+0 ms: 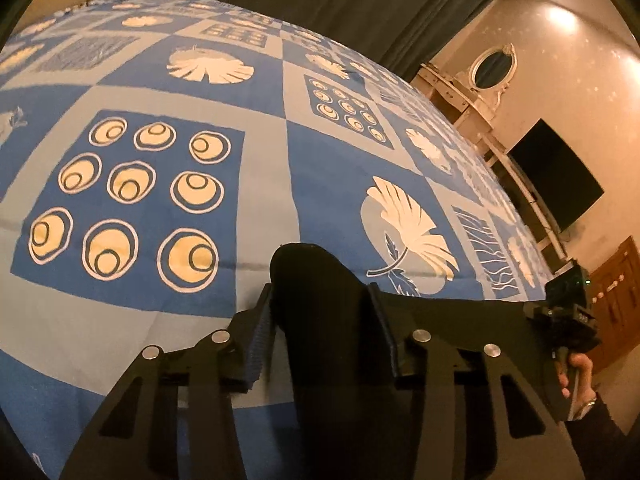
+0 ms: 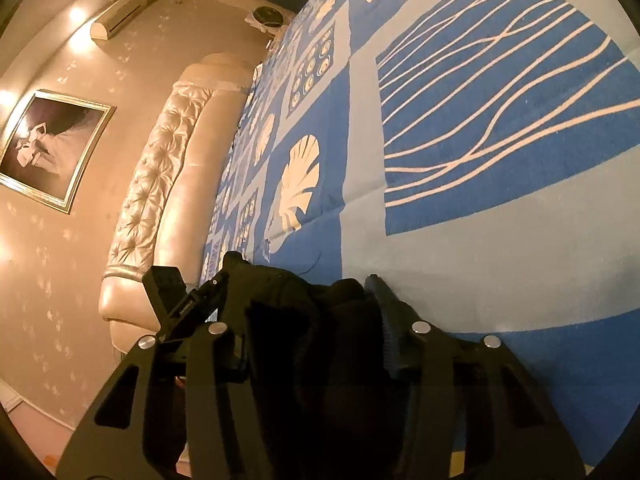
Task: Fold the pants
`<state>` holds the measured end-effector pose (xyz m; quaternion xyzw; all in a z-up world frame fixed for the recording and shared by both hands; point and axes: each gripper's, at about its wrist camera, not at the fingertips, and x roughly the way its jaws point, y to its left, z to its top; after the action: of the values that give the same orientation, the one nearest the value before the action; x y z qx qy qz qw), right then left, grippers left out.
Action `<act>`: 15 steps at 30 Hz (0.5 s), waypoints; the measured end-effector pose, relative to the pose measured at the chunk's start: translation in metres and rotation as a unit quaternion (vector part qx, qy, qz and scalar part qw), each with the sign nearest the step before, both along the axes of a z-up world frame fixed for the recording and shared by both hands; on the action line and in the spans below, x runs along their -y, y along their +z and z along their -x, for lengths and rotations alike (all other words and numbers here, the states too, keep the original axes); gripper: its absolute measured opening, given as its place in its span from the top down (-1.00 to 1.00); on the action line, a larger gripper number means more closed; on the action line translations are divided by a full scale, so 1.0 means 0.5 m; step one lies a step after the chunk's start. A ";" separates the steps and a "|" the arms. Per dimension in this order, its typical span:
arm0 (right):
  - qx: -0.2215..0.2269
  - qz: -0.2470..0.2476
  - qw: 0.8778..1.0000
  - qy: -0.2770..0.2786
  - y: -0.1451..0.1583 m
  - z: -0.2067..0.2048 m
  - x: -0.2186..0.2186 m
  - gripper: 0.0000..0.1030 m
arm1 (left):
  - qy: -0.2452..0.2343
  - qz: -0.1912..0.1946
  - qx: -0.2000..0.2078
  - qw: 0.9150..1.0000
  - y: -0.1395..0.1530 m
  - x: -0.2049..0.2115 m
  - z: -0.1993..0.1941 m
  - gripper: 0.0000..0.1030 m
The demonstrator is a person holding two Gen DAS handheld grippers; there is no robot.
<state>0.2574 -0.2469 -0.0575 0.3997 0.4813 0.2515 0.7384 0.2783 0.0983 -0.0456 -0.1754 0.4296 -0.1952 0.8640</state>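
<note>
- Our left gripper [image 1: 320, 300] is clamped on a fold of the black pants [image 1: 316, 280], which bulges up between its fingers toward 12 o'clock.
- Our right gripper [image 2: 308, 300] pinches another bunch of the same pants between its fingers.
- The cloth stretches taut toward 3 o'clock in the left view, above the blue patterned bedspread [image 1: 264, 184].
- The tufted headboard [image 2: 160, 168] lies at 9 o'clock in the right view.

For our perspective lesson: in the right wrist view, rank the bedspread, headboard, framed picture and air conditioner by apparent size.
1. bedspread
2. headboard
3. framed picture
4. air conditioner

The bedspread lies nearest the camera, which inflates it.
</note>
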 end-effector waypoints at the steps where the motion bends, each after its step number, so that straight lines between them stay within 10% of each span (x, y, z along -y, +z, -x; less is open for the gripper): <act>1: 0.001 0.000 1.000 -0.001 0.000 0.000 -0.001 0.14 | 0.001 -0.003 0.002 1.000 0.000 0.001 -0.001 0.14; 15: 0.012 -0.003 1.000 -0.009 0.002 -0.007 0.007 0.21 | 0.040 0.003 -0.002 0.999 0.009 -0.014 -0.033 0.30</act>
<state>0.2611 -0.2503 -0.0565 0.4035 0.4681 0.2509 0.7451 0.2950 0.1051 -0.0411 -0.1953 0.4238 -0.1618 0.8696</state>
